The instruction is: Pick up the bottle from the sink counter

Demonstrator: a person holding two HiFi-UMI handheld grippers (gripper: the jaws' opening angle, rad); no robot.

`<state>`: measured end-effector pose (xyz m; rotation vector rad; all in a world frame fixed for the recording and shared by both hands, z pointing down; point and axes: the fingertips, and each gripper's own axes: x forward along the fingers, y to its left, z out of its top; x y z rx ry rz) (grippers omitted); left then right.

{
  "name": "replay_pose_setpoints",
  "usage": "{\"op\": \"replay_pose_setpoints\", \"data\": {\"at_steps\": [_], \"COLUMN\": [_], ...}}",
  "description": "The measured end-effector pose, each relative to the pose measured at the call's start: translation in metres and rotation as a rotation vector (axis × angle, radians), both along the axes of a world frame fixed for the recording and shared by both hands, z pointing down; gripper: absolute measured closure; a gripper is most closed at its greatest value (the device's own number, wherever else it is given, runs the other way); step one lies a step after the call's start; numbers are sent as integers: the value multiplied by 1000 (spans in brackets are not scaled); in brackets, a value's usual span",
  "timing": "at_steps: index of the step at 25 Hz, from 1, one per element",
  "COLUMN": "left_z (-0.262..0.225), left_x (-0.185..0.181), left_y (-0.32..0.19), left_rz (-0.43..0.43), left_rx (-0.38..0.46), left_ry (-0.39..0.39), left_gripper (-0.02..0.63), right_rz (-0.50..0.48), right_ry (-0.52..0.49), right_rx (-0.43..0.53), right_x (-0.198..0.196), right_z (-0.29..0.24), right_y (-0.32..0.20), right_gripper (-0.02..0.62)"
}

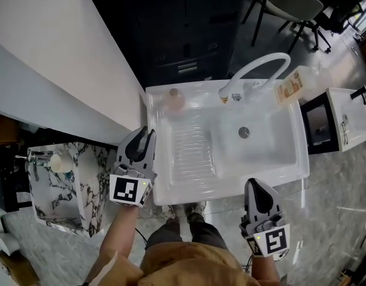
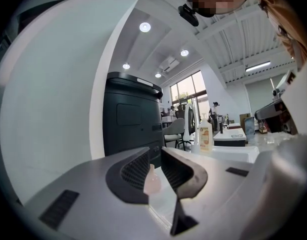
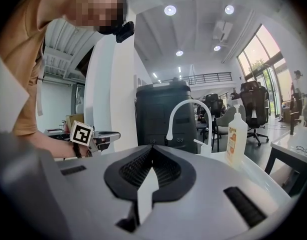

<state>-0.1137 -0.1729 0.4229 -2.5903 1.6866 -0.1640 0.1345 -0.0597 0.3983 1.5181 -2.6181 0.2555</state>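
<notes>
- Left gripper (image 2: 154,153): jaws a narrow gap apart, holding nothing.
- Small pink bottle (image 1: 175,98): upright at the back left corner of the sink counter (image 1: 230,186), well ahead of those jaws.
- Right gripper (image 3: 151,151): closed, empty.
- Risk: your gap looks barely bottle-wide, so a jaw tip may topple the bottle into the basin (image 1: 254,142).
- Surface: glossy white with a ribbed drainer (image 1: 192,145).
- Room: grey floor, office chairs (image 1: 290,5) beyond.

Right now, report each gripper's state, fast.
Left gripper: open, holding nothing; the pink bottle stands ahead of it, untouched.
Right gripper: closed, holding nothing.
</notes>
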Motion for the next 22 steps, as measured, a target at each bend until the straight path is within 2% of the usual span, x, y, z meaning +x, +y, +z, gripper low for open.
{"op": "replay_pose_setpoints", "data": {"at_steps": [22], "left_z": [44], "left_x": [25], "left_y": [-60], "left_rz": [30], "left_rx": [-38], "left_ry": [-40], "left_gripper": [502], "right_rz": [-15], "right_ry": [-16], "right_rx": [-45], "right_x": [-2], "right_z": [29], "right_y": [-24], "right_gripper": [595]}}
